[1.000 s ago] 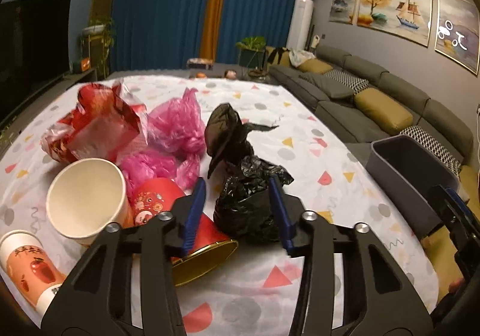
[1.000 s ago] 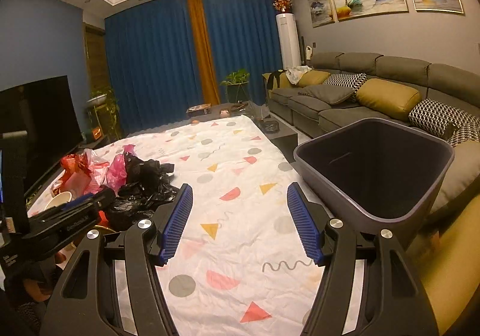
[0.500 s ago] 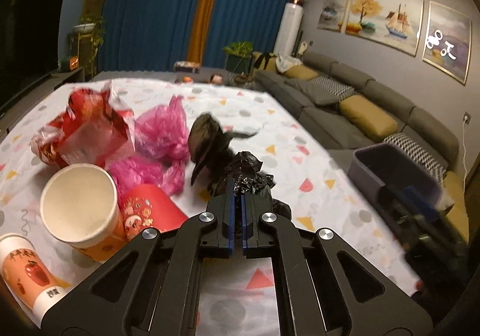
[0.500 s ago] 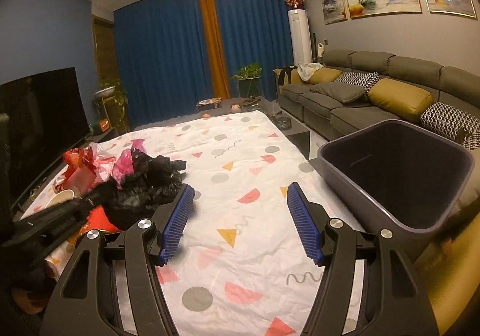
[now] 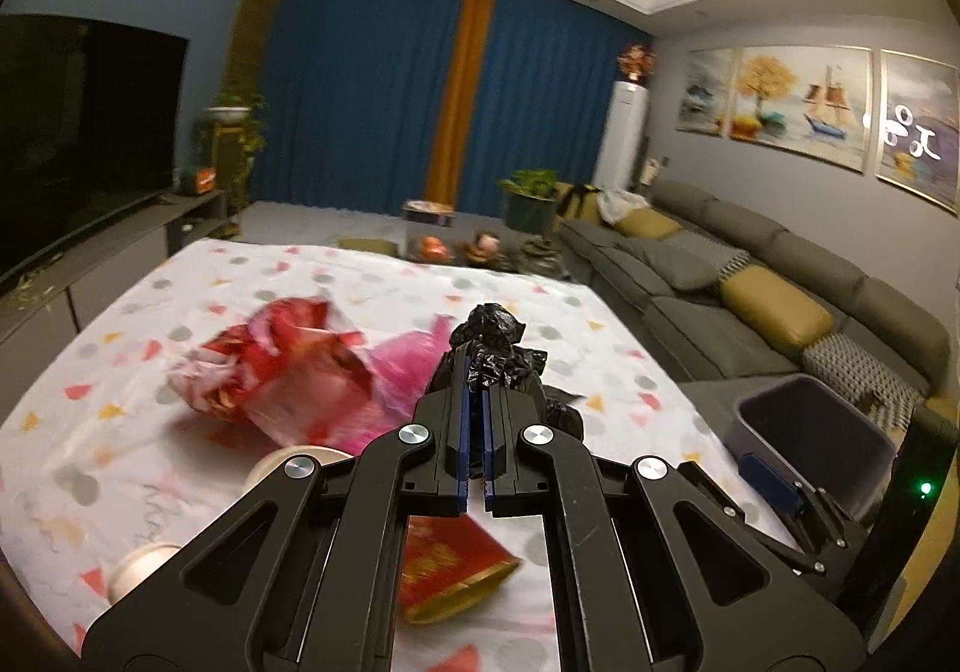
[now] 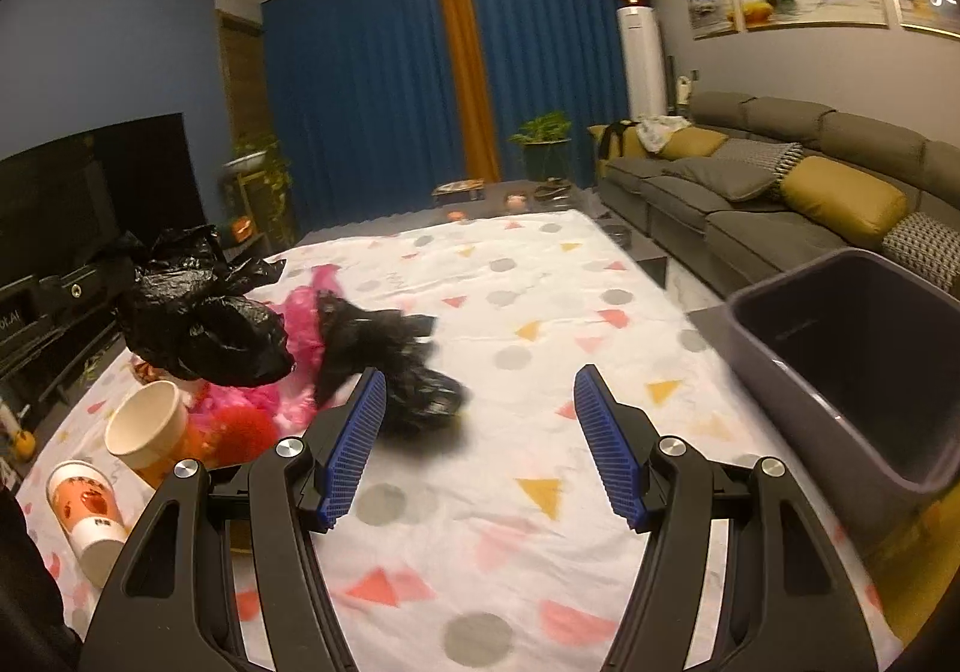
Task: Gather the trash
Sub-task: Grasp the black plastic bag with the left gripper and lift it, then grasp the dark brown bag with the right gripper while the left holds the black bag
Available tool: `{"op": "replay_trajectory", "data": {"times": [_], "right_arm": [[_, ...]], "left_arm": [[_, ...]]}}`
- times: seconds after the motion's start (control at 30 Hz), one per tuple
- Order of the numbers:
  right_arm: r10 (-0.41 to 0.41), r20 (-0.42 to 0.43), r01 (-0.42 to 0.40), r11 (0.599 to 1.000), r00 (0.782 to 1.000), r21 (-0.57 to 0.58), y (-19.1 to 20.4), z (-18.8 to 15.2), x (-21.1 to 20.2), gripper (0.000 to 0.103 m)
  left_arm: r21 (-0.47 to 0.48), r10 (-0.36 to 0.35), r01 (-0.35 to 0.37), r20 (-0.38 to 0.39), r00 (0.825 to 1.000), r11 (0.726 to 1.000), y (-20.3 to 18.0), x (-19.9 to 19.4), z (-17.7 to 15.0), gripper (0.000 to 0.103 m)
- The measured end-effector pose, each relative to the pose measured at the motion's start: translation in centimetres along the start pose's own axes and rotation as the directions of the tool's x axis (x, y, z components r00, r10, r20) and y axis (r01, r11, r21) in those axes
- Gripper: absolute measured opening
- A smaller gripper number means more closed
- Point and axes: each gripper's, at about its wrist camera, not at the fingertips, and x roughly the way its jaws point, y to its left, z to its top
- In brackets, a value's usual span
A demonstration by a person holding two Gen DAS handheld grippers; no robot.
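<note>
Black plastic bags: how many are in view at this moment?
2. One black bag hangs lifted, pinched in the left gripper; a second black bag lies on the tablecloth by the pink bags. More may be hidden.

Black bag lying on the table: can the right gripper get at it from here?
Probably yes: the right gripper is open and empty, and the black bag lies just ahead, toward its left side, with nothing between.
</note>
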Motion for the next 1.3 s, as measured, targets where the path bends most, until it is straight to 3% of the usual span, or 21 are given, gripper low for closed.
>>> {"op": "replay_trajectory", "data": {"times": [0.47,0.63,0.73,0.8,0.93,1.3], "right_arm": [[0.076,-0.078,-0.081,0.995,0.994,-0.064,4.9,1.8,7.4,0.065],[0.096,-0.125,-0.104,0.992,0.988,-0.065,6.2,1.8,10.3,0.054],[0.114,-0.161,-0.124,0.991,0.980,-0.056,6.5,1.6,11.6,0.039],[0.116,-0.183,-0.129,0.990,0.976,-0.060,6.7,1.3,12.1,0.024],[0.104,-0.172,-0.118,0.990,0.980,-0.076,6.5,1.3,11.7,0.005],[0.067,-0.063,-0.069,0.997,0.996,-0.041,3.2,2.6,6.1,0.001]], "left_arm": [[-0.092,0.107,-0.105,0.018,0.994,0.990,4.3,0.6,1.9,0.002],[-0.112,0.106,-0.106,-0.001,0.994,0.988,5.1,1.2,1.7,0.002],[-0.108,0.102,-0.102,-0.007,0.995,0.989,5.1,1.5,1.6,0.002],[-0.105,0.096,-0.097,-0.011,0.995,0.990,5.1,1.6,1.4,0.002],[-0.098,0.087,-0.089,-0.018,0.996,0.991,4.8,1.8,1.3,0.002],[-0.070,0.041,-0.042,-0.009,0.999,0.997,2.9,0.9,1.2,0.002]]}}
